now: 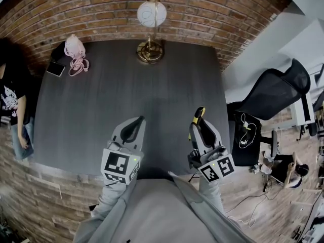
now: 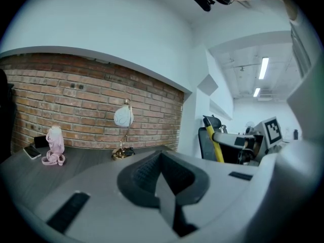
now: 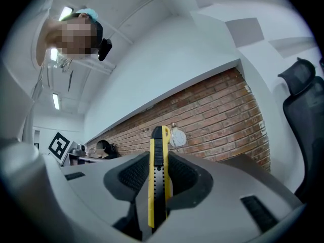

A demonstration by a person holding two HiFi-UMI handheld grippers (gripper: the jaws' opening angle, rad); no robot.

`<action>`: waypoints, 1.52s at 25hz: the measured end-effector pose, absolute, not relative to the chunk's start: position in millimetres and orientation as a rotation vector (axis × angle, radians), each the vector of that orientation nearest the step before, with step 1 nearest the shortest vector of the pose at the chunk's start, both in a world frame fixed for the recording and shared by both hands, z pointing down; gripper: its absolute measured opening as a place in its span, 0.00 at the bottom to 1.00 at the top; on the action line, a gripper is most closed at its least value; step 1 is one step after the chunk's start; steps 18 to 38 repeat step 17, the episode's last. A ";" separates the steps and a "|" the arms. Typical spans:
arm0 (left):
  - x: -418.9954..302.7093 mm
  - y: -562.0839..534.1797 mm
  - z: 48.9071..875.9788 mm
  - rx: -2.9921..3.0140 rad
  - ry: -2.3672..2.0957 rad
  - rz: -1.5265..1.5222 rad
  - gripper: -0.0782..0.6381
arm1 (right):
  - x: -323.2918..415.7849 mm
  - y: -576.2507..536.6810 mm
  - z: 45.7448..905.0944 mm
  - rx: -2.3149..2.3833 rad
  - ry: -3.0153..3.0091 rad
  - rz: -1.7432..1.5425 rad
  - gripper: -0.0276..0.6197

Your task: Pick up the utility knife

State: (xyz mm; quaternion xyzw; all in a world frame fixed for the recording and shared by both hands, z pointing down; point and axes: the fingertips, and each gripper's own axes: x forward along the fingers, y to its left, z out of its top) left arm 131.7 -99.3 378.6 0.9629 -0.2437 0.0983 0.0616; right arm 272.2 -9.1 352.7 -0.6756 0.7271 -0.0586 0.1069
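We hold the utility knife [image 3: 157,181] pinched in the right hand-held gripper [image 1: 202,127], at the lower right of the head view, over the bench [image 1: 126,103]. The left hand-held gripper [image 2: 163,161] is pressed together, empty.

The utility knife [image 3: 157,186] is seen in yellow with a black slider strip. The left tongs [image 2: 162,162] and right tongs [image 3: 158,158] are coloured light grey with black pads and marked with black-and-white squares. The worktop [image 1: 126,85] is dark grey, the wall [image 1: 202,9] red-brown brick, and the lamp [image 1: 151,14] white on brass.
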 end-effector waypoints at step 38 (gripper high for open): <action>125.4 -96.4 381.3 2.903 -0.766 0.304 0.14 | 262.4 -8.8 356.7 -1.947 2.162 -0.189 0.24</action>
